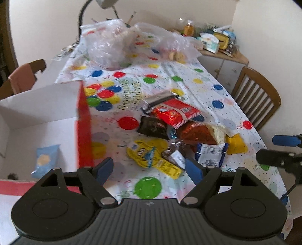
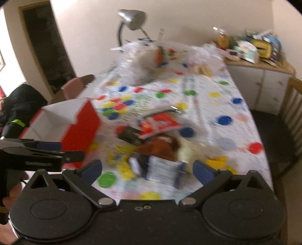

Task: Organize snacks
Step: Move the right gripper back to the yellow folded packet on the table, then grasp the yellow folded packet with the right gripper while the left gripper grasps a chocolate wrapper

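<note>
A heap of snack packets lies mid-table: a yellow packet (image 1: 151, 156), a red packet (image 1: 175, 113), a black packet (image 1: 153, 127), a brown packet (image 1: 198, 132) and a white-and-blue packet (image 1: 211, 153) (image 2: 162, 171). A red box (image 1: 85, 122) (image 2: 81, 130) with a white inside stands at the left, and a light blue packet (image 1: 46, 158) lies in it. My left gripper (image 1: 149, 169) hangs open above the table between box and heap, holding nothing. My right gripper (image 2: 147, 170) is open wide over the near side of the heap, also holding nothing. This view is blurred.
Clear plastic bags (image 1: 107, 43) with food sit at the table's far end under a desk lamp (image 2: 132, 17). Wooden chairs stand at the right (image 1: 258, 94) and left (image 1: 24, 75). A cluttered sideboard (image 1: 222, 56) is at the back right. The balloon-print tablecloth (image 1: 217, 88) covers the table.
</note>
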Demonstrator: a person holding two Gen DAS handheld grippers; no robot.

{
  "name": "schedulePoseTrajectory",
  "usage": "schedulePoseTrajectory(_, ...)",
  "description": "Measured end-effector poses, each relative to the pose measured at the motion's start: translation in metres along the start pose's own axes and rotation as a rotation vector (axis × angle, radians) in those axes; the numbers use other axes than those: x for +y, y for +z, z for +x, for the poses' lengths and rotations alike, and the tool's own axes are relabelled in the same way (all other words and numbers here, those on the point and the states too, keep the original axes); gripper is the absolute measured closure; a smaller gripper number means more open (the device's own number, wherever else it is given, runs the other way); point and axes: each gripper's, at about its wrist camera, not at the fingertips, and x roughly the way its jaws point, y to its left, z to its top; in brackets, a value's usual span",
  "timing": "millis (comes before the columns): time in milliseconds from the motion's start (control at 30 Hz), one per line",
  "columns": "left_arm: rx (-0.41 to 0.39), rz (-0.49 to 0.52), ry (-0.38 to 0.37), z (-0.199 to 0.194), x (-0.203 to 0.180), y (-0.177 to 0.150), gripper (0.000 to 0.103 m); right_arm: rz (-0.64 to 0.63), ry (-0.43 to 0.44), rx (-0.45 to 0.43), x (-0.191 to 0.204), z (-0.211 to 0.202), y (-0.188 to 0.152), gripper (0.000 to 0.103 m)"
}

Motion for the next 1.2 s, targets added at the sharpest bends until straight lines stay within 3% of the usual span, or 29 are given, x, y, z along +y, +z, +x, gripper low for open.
schedulePoseTrajectory(167, 0.026, 0.014, -0.002, 0.030, -0.020, 0.002, 0.020, 0.038, -0.056, 0.031, -0.046, 0.012, -0.007, 0.001)
schedulePoseTrajectory(367, 0.063, 0.100, -0.018, 0.065, -0.042, 0.007, 0.020, 0.030, -0.082, 0.085, -0.084, 0.039, -0.010, 0.002)
schedulePoseTrajectory(767, 0.137, 0.186, -0.008, 0.114, -0.049, 0.014, 0.021, 0.001, -0.117, 0.189, -0.108, 0.097, -0.015, 0.014)
schedulePoseTrajectory(1200, 0.169, 0.247, -0.041, 0.132, -0.055, 0.018, 0.053, -0.007, -0.135, 0.213, -0.107, 0.124, -0.013, 0.034)
